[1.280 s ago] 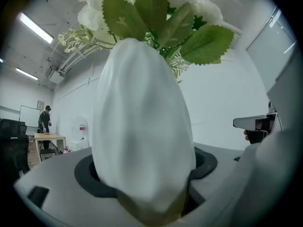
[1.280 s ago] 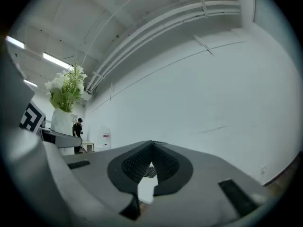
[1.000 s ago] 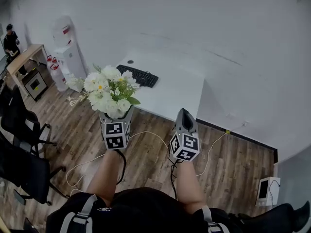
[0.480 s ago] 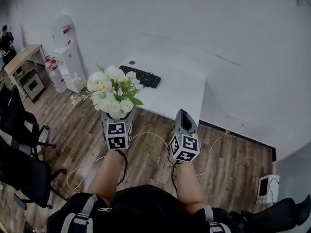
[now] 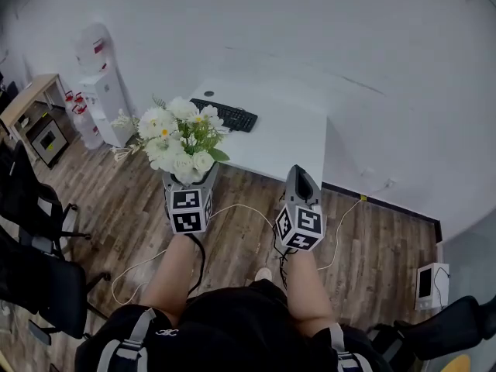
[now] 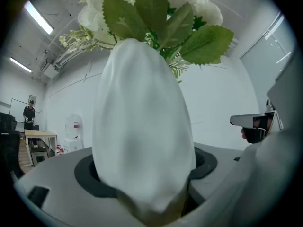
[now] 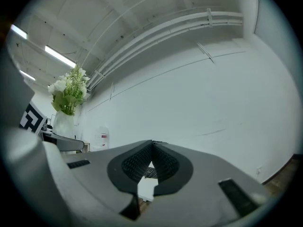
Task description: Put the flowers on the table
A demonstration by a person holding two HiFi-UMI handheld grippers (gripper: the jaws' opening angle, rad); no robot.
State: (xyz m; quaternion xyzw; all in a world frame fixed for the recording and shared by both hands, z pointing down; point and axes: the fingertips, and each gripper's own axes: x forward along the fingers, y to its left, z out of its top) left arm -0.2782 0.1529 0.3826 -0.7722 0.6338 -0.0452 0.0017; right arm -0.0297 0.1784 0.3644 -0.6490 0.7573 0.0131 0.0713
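Note:
White flowers with green leaves (image 5: 177,134) stand upright in a white vase (image 6: 142,141). My left gripper (image 5: 188,181) is shut on that vase and holds it in the air over the wooden floor, short of the white table (image 5: 288,142). In the left gripper view the vase fills the space between the jaws, with leaves (image 6: 156,13) above it. My right gripper (image 5: 301,186) hangs to the right of the vase with its jaws shut and nothing in them. In the right gripper view the closed pads (image 7: 142,162) meet, and the flowers (image 7: 70,91) show at the left.
A black keyboard (image 5: 225,115) lies on the table's far left part. A water dispenser (image 5: 99,84) stands by the wall at the left, and a wooden desk (image 5: 25,103) further left. Black office chairs (image 5: 35,208) line the left side. Cables (image 5: 240,211) run over the floor.
Both grippers have moved forward towards the table, the vase carried along upright in the left one. The table now lies nearer in the head view. Both grips look unchanged.

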